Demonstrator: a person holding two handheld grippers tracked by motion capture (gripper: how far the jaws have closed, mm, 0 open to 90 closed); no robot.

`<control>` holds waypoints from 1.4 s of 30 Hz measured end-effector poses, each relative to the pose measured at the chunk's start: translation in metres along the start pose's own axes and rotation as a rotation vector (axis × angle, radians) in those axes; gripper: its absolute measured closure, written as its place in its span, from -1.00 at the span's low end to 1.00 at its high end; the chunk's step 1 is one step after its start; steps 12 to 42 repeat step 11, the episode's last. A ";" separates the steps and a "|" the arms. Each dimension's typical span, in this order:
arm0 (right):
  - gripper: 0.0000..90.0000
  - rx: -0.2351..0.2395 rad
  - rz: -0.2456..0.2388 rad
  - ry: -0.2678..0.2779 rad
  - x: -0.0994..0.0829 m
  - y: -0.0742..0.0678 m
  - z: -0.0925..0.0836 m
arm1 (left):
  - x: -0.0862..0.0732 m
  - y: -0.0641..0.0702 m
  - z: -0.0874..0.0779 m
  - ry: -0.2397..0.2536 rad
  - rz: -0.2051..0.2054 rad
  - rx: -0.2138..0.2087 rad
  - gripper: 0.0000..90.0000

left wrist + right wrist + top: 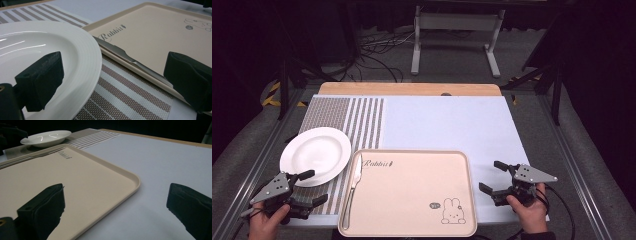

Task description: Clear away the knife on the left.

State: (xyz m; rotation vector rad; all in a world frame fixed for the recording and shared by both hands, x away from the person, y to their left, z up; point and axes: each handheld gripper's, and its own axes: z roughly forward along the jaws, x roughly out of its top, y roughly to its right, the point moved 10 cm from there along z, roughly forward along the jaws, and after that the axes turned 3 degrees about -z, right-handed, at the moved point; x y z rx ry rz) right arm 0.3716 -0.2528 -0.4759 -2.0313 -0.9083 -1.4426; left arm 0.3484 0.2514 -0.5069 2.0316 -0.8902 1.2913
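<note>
The surface (447,120) is covered by a pale sheet, with a striped mat (357,120) at its left. A white plate (315,155) is set on the mat, just beside a beige tray (412,195) on which a knife (353,187) is laid along the left rim. The left tongs (309,187) are held open at the plate's near edge. The right tongs (492,176) are held open just right of the tray. A dark room, floor cables (377,50) and a white stand (457,35) are seen behind.
</note>
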 end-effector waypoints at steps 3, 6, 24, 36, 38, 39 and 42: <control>-0.94 0.000 -0.001 0.001 0.000 0.000 0.000 | 0.000 0.001 0.001 -0.008 0.012 0.003 -0.92; -0.94 -0.002 0.000 0.005 0.000 0.000 0.000 | 0.000 0.002 0.001 -0.014 0.016 0.007 -0.92; -0.94 -0.005 0.000 0.009 0.001 0.000 0.000 | 0.001 0.003 0.001 -0.007 0.007 -0.003 -0.92; -0.94 -0.005 0.000 0.009 0.001 0.000 0.000 | 0.001 0.003 0.001 -0.007 0.007 -0.003 -0.92; -0.94 -0.005 0.000 0.009 0.001 0.000 0.000 | 0.001 0.003 0.001 -0.007 0.007 -0.003 -0.92; -0.94 -0.005 0.000 0.009 0.001 0.000 0.000 | 0.001 0.003 0.001 -0.007 0.007 -0.003 -0.92; -0.94 -0.005 0.000 0.009 0.001 0.000 0.000 | 0.001 0.003 0.001 -0.007 0.007 -0.003 -0.92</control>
